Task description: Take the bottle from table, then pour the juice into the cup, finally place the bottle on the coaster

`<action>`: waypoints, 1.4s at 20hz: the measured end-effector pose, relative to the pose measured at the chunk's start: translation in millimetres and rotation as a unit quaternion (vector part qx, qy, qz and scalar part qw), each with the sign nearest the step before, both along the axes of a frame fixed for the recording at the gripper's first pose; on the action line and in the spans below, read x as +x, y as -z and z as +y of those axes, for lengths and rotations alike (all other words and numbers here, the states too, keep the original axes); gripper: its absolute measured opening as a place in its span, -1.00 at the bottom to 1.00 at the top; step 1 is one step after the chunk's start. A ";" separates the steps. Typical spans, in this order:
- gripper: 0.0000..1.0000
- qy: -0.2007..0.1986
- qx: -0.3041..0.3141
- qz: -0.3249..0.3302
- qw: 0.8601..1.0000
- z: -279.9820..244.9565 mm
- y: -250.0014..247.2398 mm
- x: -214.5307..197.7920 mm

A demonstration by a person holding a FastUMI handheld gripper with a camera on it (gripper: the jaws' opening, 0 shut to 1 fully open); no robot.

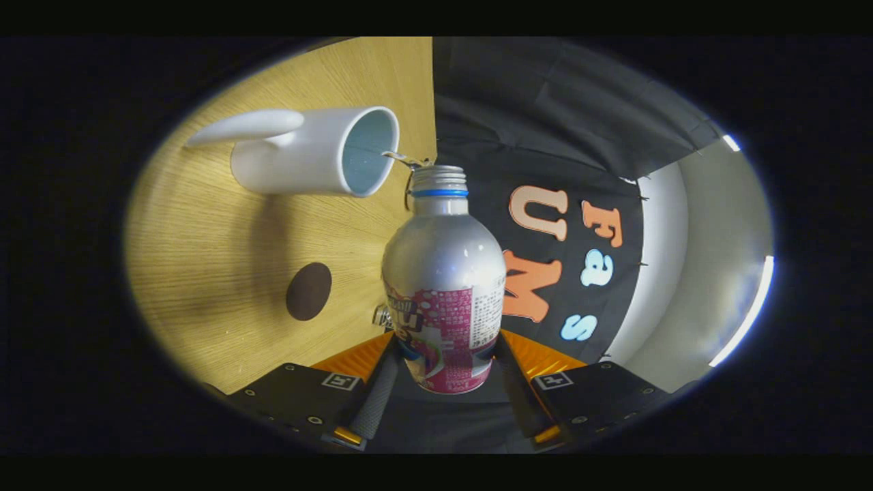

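My gripper (443, 361) is shut on a silver bottle (443, 273) with a pink label, one finger pressing each side of its lower body. The whole view is rolled sideways, so the wooden table (204, 259) stands like a wall beside the bottle. The bottle's open threaded mouth (440, 176) with a blue ring sits right at the rim of a white cup (320, 153) with a handle and a pale blue inside. A dark round coaster (308, 291) lies on the table, between the cup and my fingers. No stream of juice can be made out.
The table's far edge (434, 102) runs just past the cup, with the booth's black cloth wall (559, 123) beyond it. A pale wall with a light strip (743, 314) shows further off.
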State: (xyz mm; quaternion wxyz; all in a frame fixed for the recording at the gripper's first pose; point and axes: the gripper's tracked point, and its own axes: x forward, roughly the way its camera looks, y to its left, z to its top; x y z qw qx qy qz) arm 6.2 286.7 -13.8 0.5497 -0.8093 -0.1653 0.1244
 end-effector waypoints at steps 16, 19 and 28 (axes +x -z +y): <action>0.54 0.001 -0.031 -0.006 1.000 3.9 -6.0 -0.9; 0.54 0.002 -0.039 -0.007 0.999 5.0 -7.6 -1.6; 0.54 -0.004 -0.059 -0.009 0.998 11.2 -6.9 -8.1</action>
